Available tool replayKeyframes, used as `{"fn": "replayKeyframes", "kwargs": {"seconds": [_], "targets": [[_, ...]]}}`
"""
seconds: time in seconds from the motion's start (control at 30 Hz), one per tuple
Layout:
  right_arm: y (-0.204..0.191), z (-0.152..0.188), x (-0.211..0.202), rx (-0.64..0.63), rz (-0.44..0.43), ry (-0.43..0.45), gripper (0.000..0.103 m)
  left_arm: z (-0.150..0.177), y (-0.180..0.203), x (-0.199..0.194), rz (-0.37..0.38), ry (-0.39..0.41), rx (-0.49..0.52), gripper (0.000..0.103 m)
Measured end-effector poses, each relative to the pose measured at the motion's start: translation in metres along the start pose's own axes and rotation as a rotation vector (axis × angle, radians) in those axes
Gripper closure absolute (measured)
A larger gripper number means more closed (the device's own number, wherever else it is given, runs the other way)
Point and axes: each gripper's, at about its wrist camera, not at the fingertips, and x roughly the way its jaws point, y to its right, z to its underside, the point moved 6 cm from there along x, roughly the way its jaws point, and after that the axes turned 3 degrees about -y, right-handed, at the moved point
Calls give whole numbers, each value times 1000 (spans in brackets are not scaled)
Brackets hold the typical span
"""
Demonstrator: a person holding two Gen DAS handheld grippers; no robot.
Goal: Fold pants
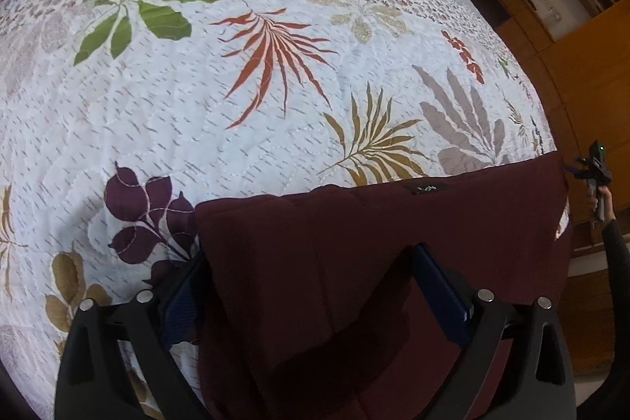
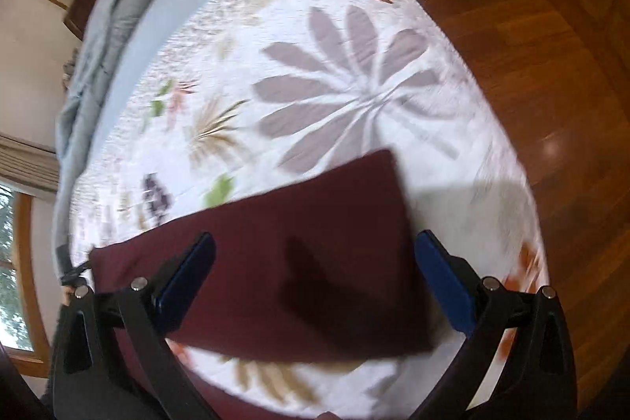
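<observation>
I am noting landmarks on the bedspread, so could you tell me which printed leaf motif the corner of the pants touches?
The dark purple leaf sprig, left of the maroon pants; the orange frond and green leaves lie farther up the bedspread.

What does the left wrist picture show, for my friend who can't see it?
Dark red pants lie folded on a white bedspread printed with colorful leaves. The left gripper hovers open above them, one blue finger on each side. Far right, a hand holds the right gripper beside the bed.
</observation>
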Motion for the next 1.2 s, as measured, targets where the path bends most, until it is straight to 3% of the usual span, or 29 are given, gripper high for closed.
{"fn": "replayKeyframes", "kwargs": {"seconds": [0.2, 0.57, 0.6, 0.63, 0.67, 0.7, 0.77, 0.83, 1.2], "targets": [[16, -15, 25, -48, -15, -47, 2, 0, -2, 2, -11, 30, -19, 6], [13, -21, 30, -140, -70, -87, 2, -4, 0, 7, -53, 24, -39, 7], [10, -20, 30, -149, -79, -90, 2, -4, 1, 6, -79, 24, -28, 11], [8, -19, 31, -156, -81, -92, 2, -3, 1, 5, -113, 30, -19, 27], [6, -18, 32, -163, -82, -95, 6, -3, -2, 2, -125, 34, -29, 45], [5, -18, 31, -169, -80, -97, 13, -2, -3, -1, -121, 39, -39, 51], [8, -19, 28, -170, -43, -84, 57, 0, -4, -7, -128, 41, -39, 72], [8, -18, 26, -145, -67, -87, 76, 1, -2, -10, -132, 43, -41, 79], [-10, 0, -20, -189, -19, 2, 79, 4, 26, -46, -186, 127, -6, 83]]}}
